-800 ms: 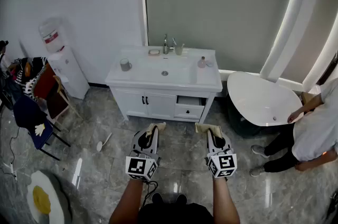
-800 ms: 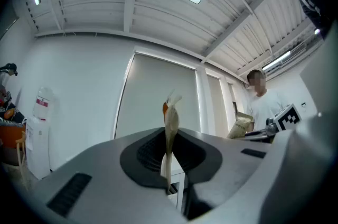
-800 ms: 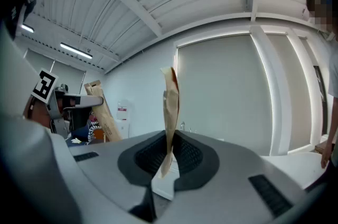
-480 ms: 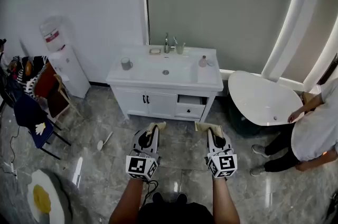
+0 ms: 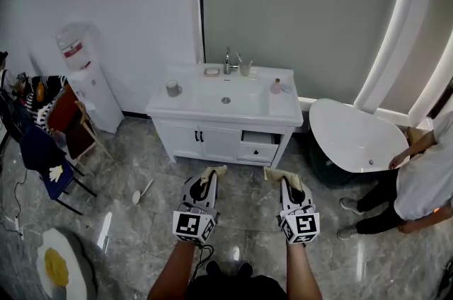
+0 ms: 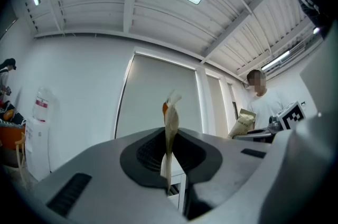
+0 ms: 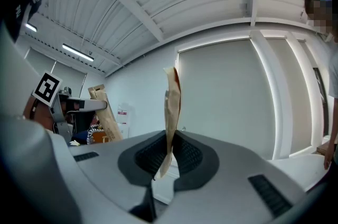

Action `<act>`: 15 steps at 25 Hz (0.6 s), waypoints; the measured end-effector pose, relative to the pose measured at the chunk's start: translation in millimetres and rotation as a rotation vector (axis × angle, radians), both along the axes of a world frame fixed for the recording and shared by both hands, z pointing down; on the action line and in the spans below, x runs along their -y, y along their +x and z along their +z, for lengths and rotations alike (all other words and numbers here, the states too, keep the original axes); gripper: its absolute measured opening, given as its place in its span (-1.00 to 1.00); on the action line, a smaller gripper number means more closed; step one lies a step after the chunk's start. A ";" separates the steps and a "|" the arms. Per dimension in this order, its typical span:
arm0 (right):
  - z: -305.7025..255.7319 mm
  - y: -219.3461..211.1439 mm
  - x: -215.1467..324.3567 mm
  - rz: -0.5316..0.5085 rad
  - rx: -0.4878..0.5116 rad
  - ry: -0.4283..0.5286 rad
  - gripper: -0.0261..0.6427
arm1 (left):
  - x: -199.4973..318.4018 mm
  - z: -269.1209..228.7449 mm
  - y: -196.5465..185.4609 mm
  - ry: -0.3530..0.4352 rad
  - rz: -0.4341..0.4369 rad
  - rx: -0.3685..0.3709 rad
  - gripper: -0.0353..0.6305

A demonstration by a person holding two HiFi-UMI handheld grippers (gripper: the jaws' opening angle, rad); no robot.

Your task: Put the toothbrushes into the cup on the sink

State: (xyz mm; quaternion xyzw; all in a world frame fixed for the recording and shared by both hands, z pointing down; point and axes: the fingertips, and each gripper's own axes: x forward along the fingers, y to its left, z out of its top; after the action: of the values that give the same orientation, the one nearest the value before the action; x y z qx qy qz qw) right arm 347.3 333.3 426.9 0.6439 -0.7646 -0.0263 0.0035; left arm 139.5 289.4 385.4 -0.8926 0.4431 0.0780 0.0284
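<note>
Plainly, both clenched on nothing: left gripper point(image 5: 214, 171) with its tan fingertips pressed flat together, right gripper point(image 5: 274, 174) likewise, held side by side low over the floor. Straight ahead at 12 o'clock, well apart, the sink point(image 5: 185, 105). On its top, a grey cup point(image 5: 173, 88) at 11 o'clock from the left gripper, so nearer that hand. A smaller cup point(image 5: 245, 69) just beside the tap point(image 5: 227, 62), close to 12 o'clock from the right gripper, with a thin stick standing upright in it (perhaps a toothbrush, too small to tell). No loose toothbrushes to be made out. Likely calls for walking forward before any reach.
</note>
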 end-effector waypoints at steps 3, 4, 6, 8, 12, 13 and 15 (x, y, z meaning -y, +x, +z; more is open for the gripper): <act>-0.9 -5.5 1.1 0.001 -0.006 -0.001 -0.78 | 2.4 -2.2 -4.7 0.002 0.000 0.002 -0.75; -1.5 -7.3 2.5 0.003 -0.007 0.001 -0.78 | 3.8 -3.1 -6.8 0.004 0.001 -0.002 -0.75; -0.2 -12.8 4.1 0.008 -0.003 0.003 -0.78 | 4.9 -2.6 -13.0 0.005 0.004 -0.009 -0.75; 2.6 -21.0 4.5 0.014 0.005 -0.003 -0.78 | 5.2 0.6 -21.9 0.000 0.008 -0.011 -0.75; 7.9 -35.5 8.8 0.024 0.006 -0.003 -0.78 | 11.0 4.2 -36.3 0.003 0.026 -0.011 -0.75; 9.8 -38.6 9.1 0.025 0.008 -0.003 -0.78 | 11.7 6.3 -38.9 0.003 0.030 -0.011 -0.75; 13.5 -43.9 12.2 0.026 0.012 -0.006 -0.78 | 16.2 10.7 -43.0 -0.001 0.034 -0.009 -0.75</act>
State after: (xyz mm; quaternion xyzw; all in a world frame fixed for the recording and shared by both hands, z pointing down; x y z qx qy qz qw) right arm 303.4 321.1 440.4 0.6539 -0.7563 -0.0202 0.0011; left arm 96.4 273.2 396.1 -0.8997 0.4280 0.0821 0.0247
